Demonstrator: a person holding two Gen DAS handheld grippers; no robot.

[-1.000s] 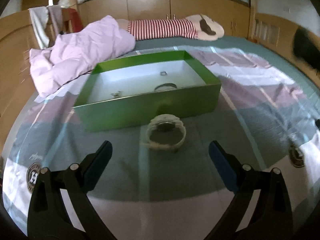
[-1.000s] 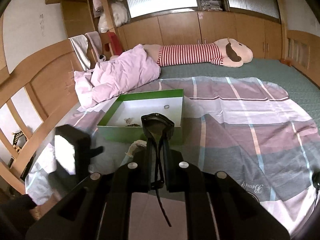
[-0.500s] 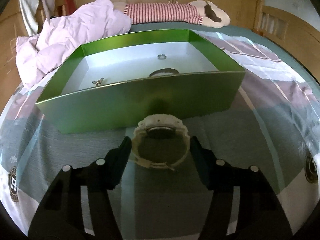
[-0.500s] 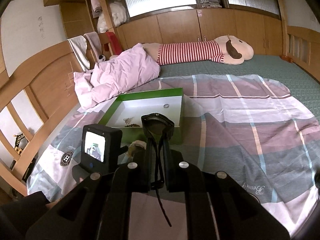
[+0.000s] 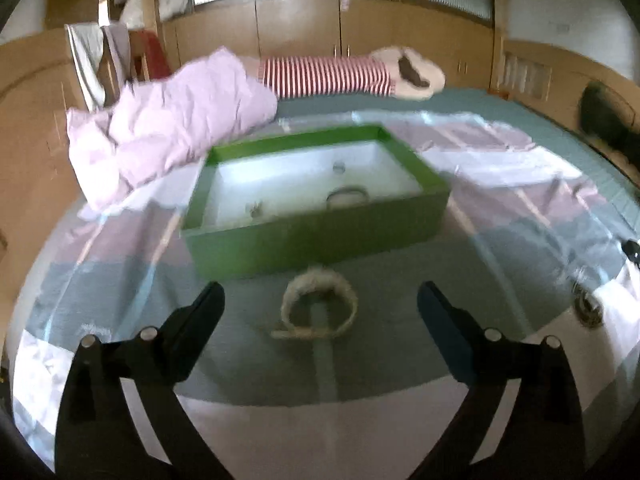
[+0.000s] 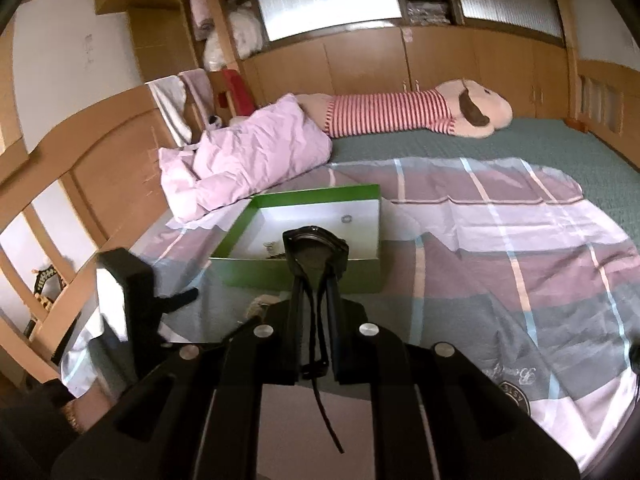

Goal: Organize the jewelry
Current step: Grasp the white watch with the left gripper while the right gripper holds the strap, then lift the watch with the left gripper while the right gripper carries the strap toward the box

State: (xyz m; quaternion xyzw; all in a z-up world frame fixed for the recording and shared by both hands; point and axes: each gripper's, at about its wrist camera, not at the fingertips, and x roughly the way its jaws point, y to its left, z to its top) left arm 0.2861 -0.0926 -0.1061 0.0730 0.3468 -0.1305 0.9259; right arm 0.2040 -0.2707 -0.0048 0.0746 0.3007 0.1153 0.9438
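1. The box (image 5: 320,236) is sitting on the plaid sheet (image 5: 520,208), which is lying over the bed (image 6: 520,140).
2. A ring (image 5: 339,167), a bangle (image 5: 347,196) and a small piece (image 5: 254,209) are lying inside the box, well apart.
3. The pale watch (image 5: 318,306) is lying on the sheet just before the box's near wall.
4. The crumpled quilt (image 5: 172,128) is lying behind the box to the left.
5. The striped plush toy (image 6: 408,114) is lying behind the quilt, along the cabinets (image 6: 360,60).
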